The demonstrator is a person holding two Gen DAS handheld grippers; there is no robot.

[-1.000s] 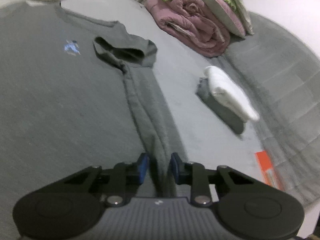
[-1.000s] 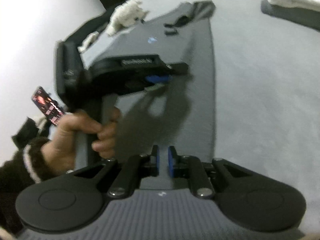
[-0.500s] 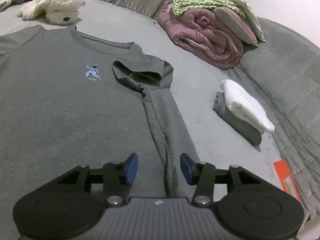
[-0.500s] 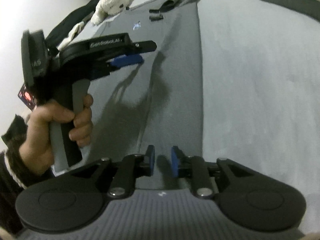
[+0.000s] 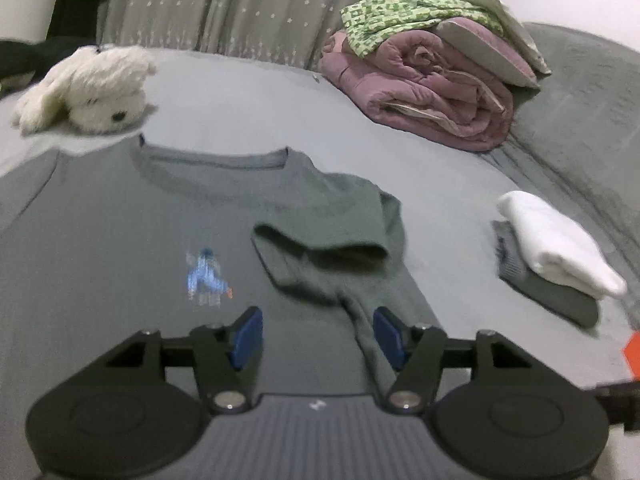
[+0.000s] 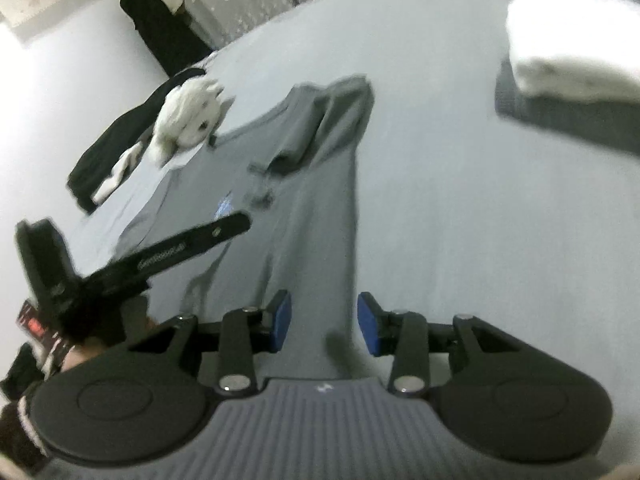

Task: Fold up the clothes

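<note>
Released since the earlier frames: the folded side panel of the grey T-shirt (image 5: 120, 240), once pinched by both tools. Left gripper (image 5: 318, 336): jaws have just been opening, now apart, nothing clamped. Right gripper (image 6: 323, 322): likewise, above the shirt's lower edge. Shirt: flat on the bed (image 5: 240, 92), one sleeve (image 5: 320, 240) folded inward. Advised next: the opposite side is to be taken at shoulder and hem together, kept taut. Surroundings: plush toy (image 5: 88, 88), rolled pink quilt (image 5: 420, 92), folded clothes (image 5: 556, 252), curtain (image 5: 248, 8).
</note>
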